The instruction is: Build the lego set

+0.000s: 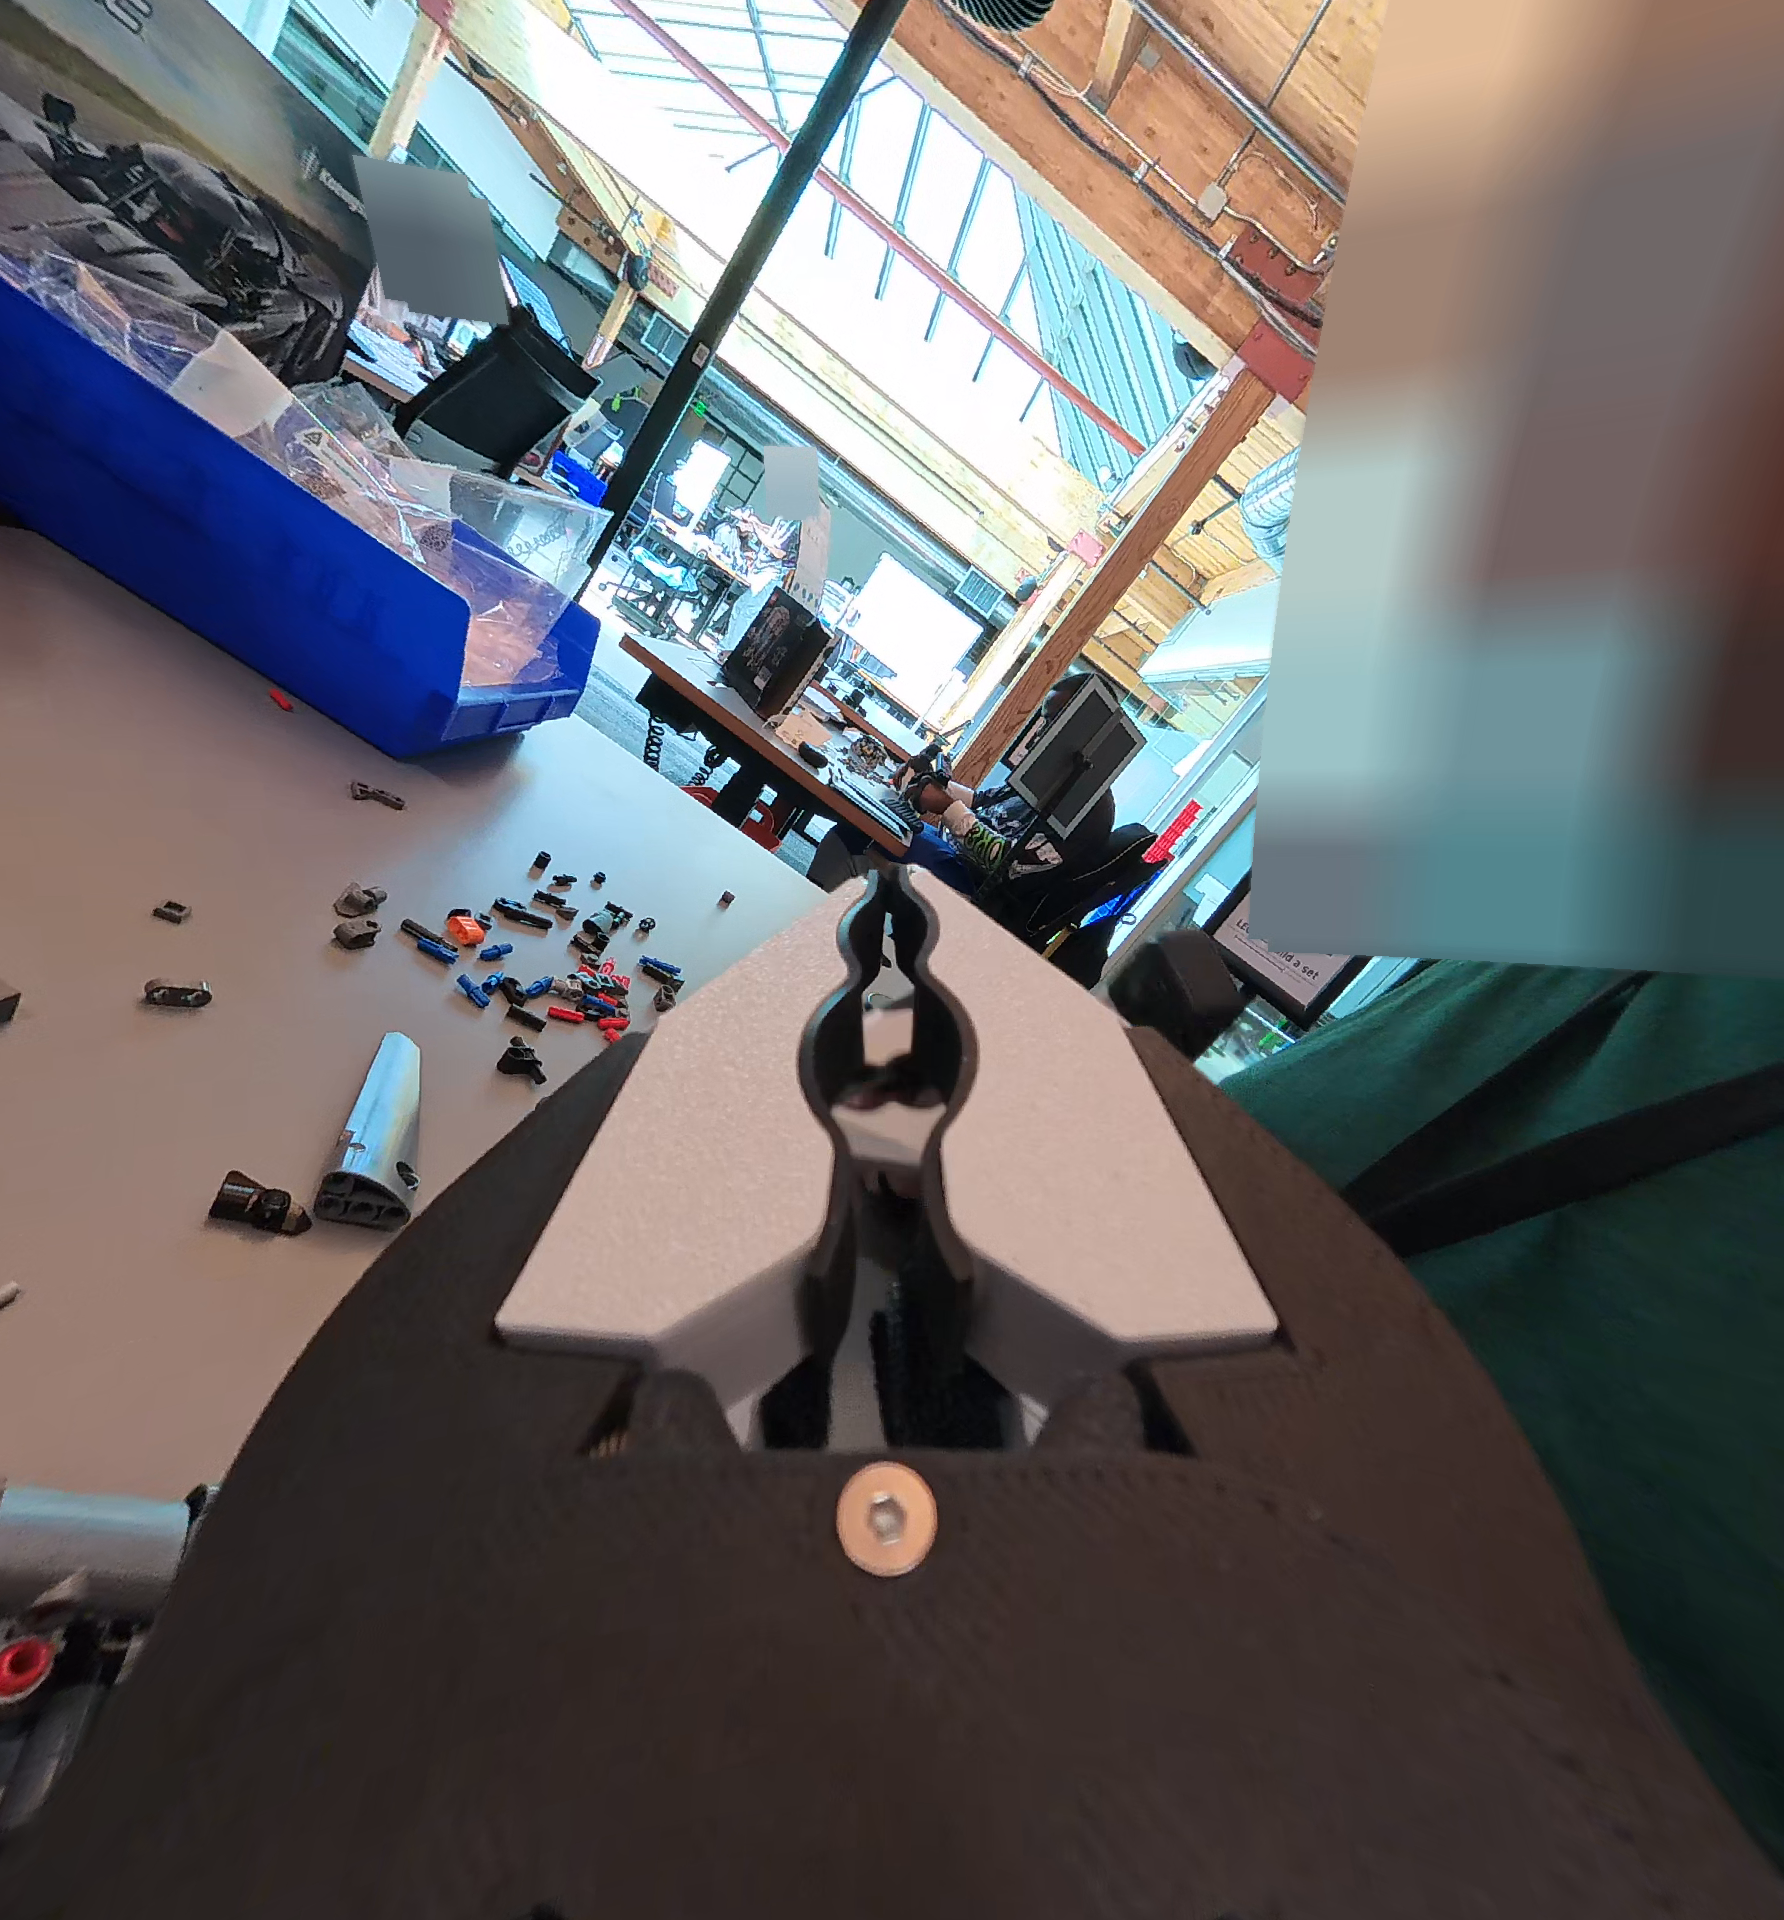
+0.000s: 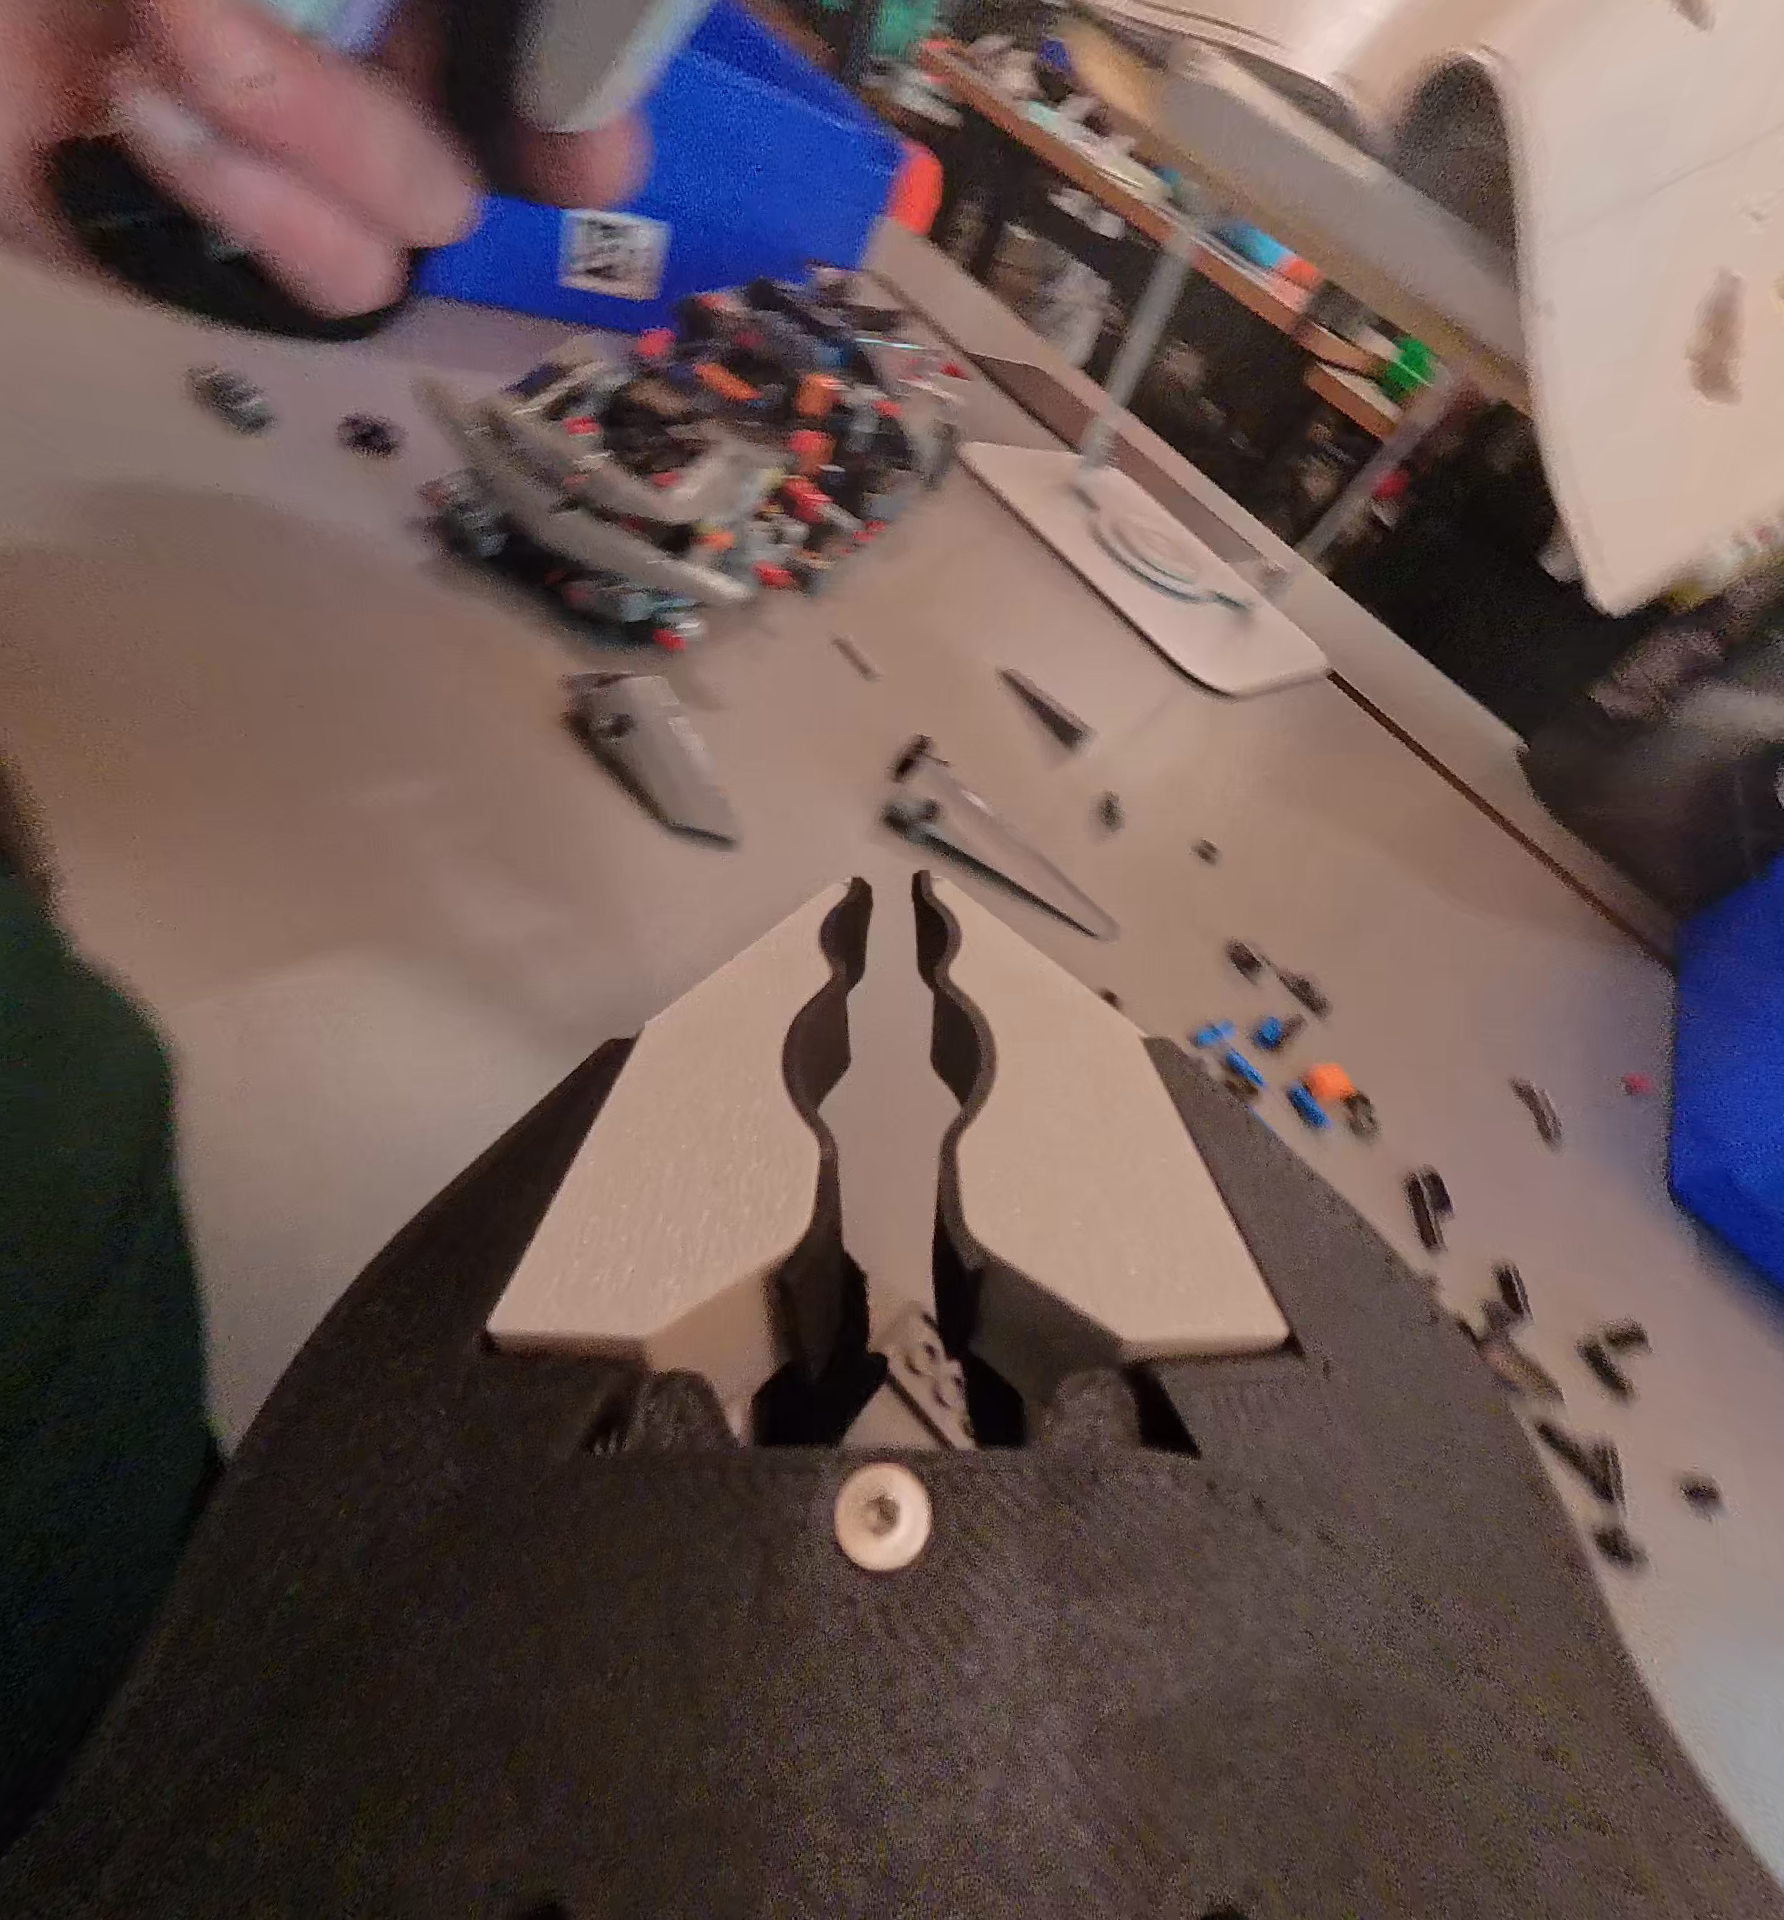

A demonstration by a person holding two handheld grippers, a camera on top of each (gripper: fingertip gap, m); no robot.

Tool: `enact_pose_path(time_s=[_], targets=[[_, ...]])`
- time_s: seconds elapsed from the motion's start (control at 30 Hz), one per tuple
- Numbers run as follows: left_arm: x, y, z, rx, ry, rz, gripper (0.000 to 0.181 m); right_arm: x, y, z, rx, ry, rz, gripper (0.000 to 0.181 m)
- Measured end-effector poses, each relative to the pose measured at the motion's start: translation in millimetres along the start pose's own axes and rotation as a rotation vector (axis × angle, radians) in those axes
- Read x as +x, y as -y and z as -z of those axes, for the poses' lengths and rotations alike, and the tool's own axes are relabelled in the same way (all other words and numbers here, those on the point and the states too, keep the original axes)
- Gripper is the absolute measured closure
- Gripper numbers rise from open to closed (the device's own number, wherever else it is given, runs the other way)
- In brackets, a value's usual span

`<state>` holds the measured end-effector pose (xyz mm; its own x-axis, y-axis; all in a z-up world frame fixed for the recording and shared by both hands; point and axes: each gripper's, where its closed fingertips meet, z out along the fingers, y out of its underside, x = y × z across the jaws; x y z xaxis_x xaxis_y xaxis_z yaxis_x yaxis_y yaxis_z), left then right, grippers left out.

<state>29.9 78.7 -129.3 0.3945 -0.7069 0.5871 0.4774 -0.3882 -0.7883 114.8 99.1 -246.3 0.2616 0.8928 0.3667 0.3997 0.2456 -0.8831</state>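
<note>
Here, the left gripper (image 1: 890, 894) points up and away from the white table (image 1: 140, 790), its two pale fingers (image 1: 722, 1122) pressed together at the tips and clamped on a small grey-and-dark lego piece (image 1: 883, 1117) lodged in the scalloped gap behind them. At nine o'clock from it lies a scatter of small lego parts (image 1: 545, 971) in black, blue, red and orange, with a silver curved panel (image 1: 379, 1132) and a black connector (image 1: 259, 1205) nearer the camera at eight o'clock. A blue bin (image 1: 244, 561) holding clear plastic bags sits at ten o'clock, and a green sleeve (image 1: 1594, 1299) fills the right edge.

The right gripper (image 2: 892, 883), seen through heavy motion blur, hovers above the table with its jaws slightly parted and nothing between the tips. At eleven o'clock stands the partly built lego model (image 2: 690, 468), grey with red and orange accents. Two grey panels (image 2: 659, 758) lie between it and the fingertips. A hand (image 2: 244, 156) shows at the upper left, and loose pieces (image 2: 1314, 1081) trail off toward three o'clock.
</note>
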Motion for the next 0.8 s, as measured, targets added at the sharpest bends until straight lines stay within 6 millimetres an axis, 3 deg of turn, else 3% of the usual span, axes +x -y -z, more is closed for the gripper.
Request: enact_pose_path(time_s=[0.13, 0.27, 0.33, 0.5, 0.57, 0.67, 0.8], targets=[[-0.6, 5.0, 6.9, 0.007, 0.019, -0.016, 0.181, 63.9, -36.0, 8.5, -0.134, -0.175, -0.206, 0.169], [-6.3, 6.8, 9.3, 0.016, 0.017, 0.004, 0.181, 90.6, -64.1, 11.3, -0.240, -0.203, -0.337, 0.161], [-7.7, 7.4, 7.7, 0.014, 0.012, 0.008, 0.181, 92.0, -81.7, 8.2, -0.333, -0.171, -0.386, 0.156], [-11.6, 10.1, 4.6, 0.006, 0.004, 0.006, 0.181, 94.1, -97.7, 3.2, -0.416, -0.134, -0.479, 0.151], [-14.2, 12.0, 5.0, 0.012, 0.002, 0.011, 0.181, 92.6, -102.4, 1.4, -0.444, -0.115, -0.504, 0.148], [-18.3, 12.9, 5.4, 0.015, 0.003, 0.017, 0.181, 97.8, -107.7, 0.7, -0.458, -0.116, -0.571, 0.128], [-21.6, 13.7, 5.3, 0.018, -0.002, 0.026, 0.181, 98.9, -106.8, 1.0, -0.451, -0.123, -0.559, 0.125]])
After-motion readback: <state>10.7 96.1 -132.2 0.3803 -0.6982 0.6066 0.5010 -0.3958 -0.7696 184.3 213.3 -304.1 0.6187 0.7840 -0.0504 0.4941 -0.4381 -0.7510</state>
